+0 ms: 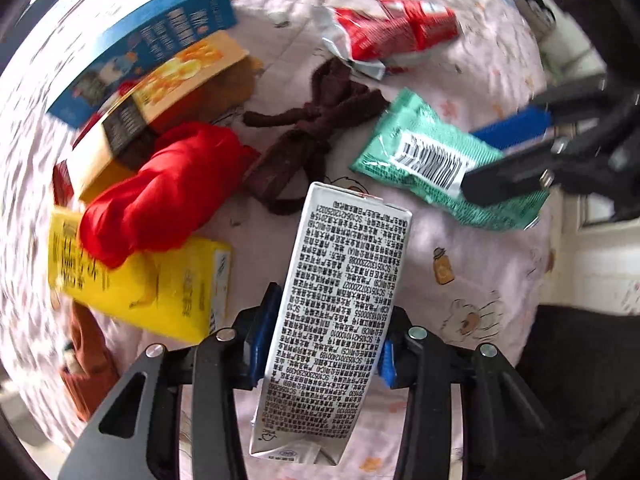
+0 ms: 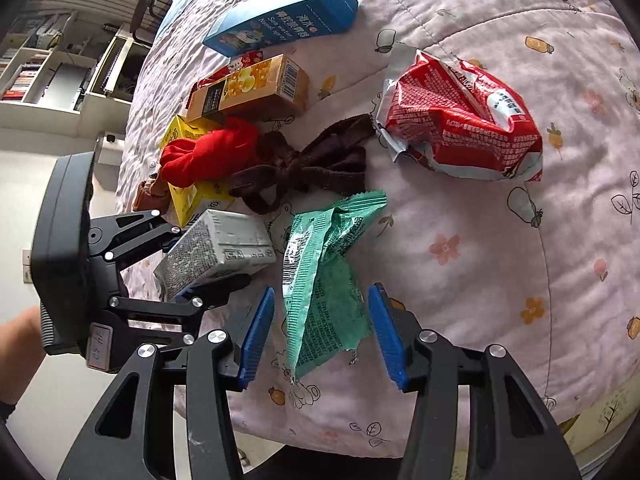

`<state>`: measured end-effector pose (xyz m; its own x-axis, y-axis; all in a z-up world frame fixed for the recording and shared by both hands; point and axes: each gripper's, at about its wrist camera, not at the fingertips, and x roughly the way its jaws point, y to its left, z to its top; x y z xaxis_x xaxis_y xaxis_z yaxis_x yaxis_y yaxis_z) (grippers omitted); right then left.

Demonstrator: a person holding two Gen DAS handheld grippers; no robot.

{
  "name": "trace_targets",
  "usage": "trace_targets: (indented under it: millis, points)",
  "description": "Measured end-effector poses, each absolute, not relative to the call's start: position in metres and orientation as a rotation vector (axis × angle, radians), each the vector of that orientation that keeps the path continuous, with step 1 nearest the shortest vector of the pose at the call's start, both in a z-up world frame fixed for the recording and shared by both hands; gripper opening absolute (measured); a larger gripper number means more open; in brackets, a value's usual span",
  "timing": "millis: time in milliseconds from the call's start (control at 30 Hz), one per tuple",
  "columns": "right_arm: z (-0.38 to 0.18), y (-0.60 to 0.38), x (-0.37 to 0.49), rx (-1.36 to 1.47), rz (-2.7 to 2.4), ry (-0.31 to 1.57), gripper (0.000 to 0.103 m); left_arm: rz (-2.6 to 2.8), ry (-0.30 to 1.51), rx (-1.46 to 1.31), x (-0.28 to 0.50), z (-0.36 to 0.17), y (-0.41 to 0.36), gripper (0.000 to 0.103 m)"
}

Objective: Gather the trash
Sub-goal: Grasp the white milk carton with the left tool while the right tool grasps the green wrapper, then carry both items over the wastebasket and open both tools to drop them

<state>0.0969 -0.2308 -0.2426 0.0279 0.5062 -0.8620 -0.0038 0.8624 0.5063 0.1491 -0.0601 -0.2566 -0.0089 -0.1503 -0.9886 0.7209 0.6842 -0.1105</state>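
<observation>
Silver carton (image 1: 340, 304) gripped by down-pointing left claw (image 1: 324, 344); right claw (image 2: 320, 332) open, straddling green wrapper (image 2: 324, 280).

Pink bed cover (image 2: 460, 208) with little bears and flowers, silver carton (image 1: 340, 300) with black writing, green wrapper (image 2: 324, 280) just right of the carton, red bag (image 2: 460, 128), brown cloth (image 2: 316, 164), red cloth (image 1: 168, 196), yellow box (image 1: 160, 292), blue box (image 2: 288, 16)

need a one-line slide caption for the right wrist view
Right gripper open astride a green wrapper on the pink bedspread; left gripper clamps a silver carton beside it.
</observation>
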Motion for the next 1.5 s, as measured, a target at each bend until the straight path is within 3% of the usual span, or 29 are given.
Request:
trace_targets:
  millis: [200,433,967,1500]
  points:
    - [-0.253,-0.221,0.097,0.394,0.385,1.530,0.019,-0.687,1.457,0.288,0.155,-0.243,-0.033,0.042]
    - [-0.232,-0.219,0.090,0.355,0.371,1.469,0.011,-0.630,1.448,0.112,0.130,-0.209,-0.021,0.042]
    - [-0.147,-0.280,0.011,0.476,0.291,1.286,0.010,-0.680,1.359,0.035,0.057,-0.136,-0.113,0.042]
    - [-0.144,-0.441,-0.142,0.604,0.084,1.230,0.010,-0.832,1.430,0.146,-0.061,-0.159,-0.291,0.042]
